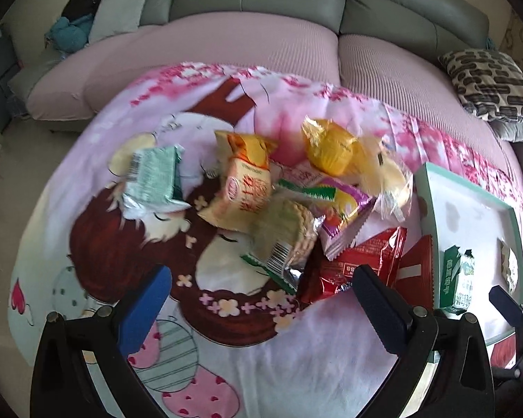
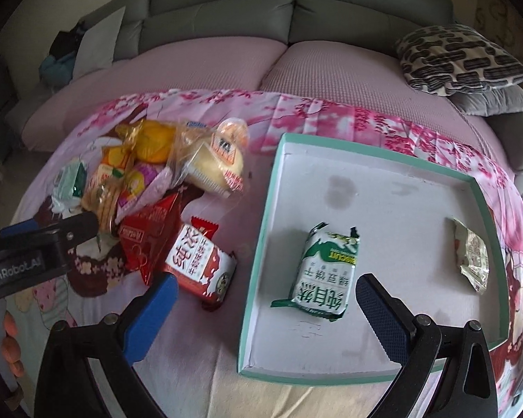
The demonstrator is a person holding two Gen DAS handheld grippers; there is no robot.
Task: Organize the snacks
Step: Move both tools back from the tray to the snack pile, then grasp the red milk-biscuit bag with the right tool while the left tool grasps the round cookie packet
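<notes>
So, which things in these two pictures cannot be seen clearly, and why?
- Red packet, left wrist view: lower part hidden behind a finger of the left tongs.
- Small packet in the tray, left wrist view: blurred near the edge.
- Round biscuit pack: print smeared by motion blur.

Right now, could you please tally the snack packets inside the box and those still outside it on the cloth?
Inside the box: 2, a green packet and a pale packet.
Outside on the cloth: 8 that I can make out in the pile.
Total: 10
</notes>
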